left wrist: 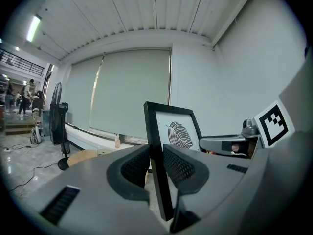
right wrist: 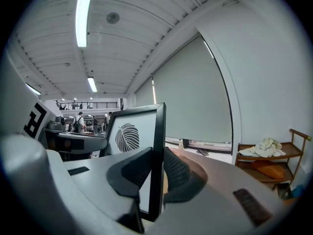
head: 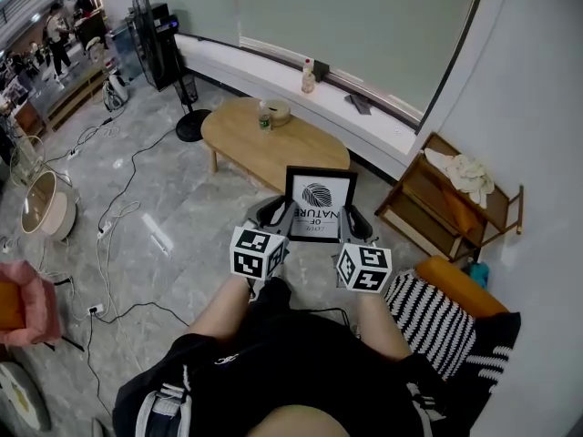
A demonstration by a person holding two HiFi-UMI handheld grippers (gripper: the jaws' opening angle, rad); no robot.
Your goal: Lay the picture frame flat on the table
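A black picture frame (head: 320, 204) with a leaf print and lettering is held upright in the air, in front of the person's knees and short of the oval wooden table (head: 246, 144). My left gripper (head: 276, 215) is shut on the frame's left edge (left wrist: 157, 165). My right gripper (head: 350, 218) is shut on its right edge (right wrist: 157, 160). In each gripper view the frame's side bar stands pinched between the two ribbed pads, with the leaf print (left wrist: 180, 133) facing inward.
On the table stand a small bottle (head: 264, 120) and a tape roll (head: 276, 109). A wooden shelf (head: 453, 206) with cloth is at the right, a striped cushion (head: 428, 317) beside the person. A fan (head: 150, 35) and floor cables (head: 118, 198) lie left.
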